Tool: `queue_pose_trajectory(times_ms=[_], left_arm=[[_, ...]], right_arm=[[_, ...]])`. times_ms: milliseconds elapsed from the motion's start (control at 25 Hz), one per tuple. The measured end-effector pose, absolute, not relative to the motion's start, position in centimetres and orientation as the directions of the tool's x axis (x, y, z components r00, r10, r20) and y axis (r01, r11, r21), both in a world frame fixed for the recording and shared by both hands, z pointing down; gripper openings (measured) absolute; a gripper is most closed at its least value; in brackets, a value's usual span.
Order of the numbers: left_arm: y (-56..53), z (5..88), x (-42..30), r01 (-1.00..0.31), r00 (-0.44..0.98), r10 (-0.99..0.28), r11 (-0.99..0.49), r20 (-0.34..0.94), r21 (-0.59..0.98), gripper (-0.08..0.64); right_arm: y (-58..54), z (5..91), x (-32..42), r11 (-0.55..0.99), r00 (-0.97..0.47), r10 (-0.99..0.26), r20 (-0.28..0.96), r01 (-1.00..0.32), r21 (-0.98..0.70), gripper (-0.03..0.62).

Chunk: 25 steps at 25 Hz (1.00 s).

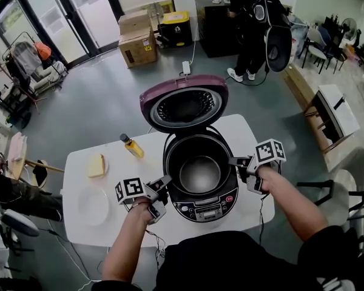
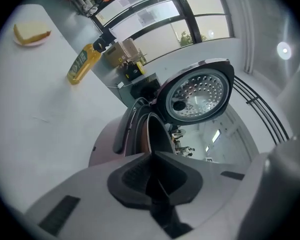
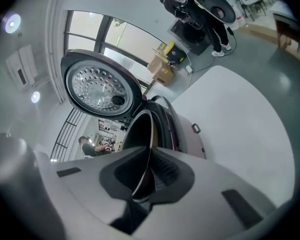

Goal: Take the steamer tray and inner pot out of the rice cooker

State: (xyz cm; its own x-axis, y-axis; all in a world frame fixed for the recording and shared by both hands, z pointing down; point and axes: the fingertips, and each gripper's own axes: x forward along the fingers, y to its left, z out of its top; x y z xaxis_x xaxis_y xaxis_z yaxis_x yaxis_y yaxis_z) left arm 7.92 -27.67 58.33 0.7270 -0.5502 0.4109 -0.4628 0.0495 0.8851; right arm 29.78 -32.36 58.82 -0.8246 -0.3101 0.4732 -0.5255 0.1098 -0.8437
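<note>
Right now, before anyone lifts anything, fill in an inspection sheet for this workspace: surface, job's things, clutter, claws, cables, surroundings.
Surface: white table, rice cooker at its near edge.
Job's things: lid up; pot inside the cooker; no steamer tray seen in it.
Clutter: bottle, yellow wedge, white plate, all left of the cooker.
Claws: left claw and right claw each shut on the pot's rim, on opposite sides.
Cables: socket strip on the floor behind the table; thin lead on the floor at left.
Surroundings: person standing at the back, cardboard boxes, chair at right.
</note>
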Motion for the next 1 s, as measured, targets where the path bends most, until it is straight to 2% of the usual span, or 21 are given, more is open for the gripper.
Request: queue_pose_trajectory(times_ms=[360, 1000], left_arm=[[-27.7, 58.0, 7.7, -0.469, 0.717, -0.559, 0.055, 0.416, 0.882, 0.014], [-25.9, 49.2, 6.3, -0.414, 0.752, -0.603, -0.116, 0.268, 0.903, 0.015]], right_arm=[[-32.3, 58.2, 29.7, 0.146, -0.809, -0.357, 0.468, -0.543, -0.827, 0.023], [-31.0, 47.5, 28.2, 0.292, -0.818, -0.494, 0.296, -0.476, -0.829, 0.025]])
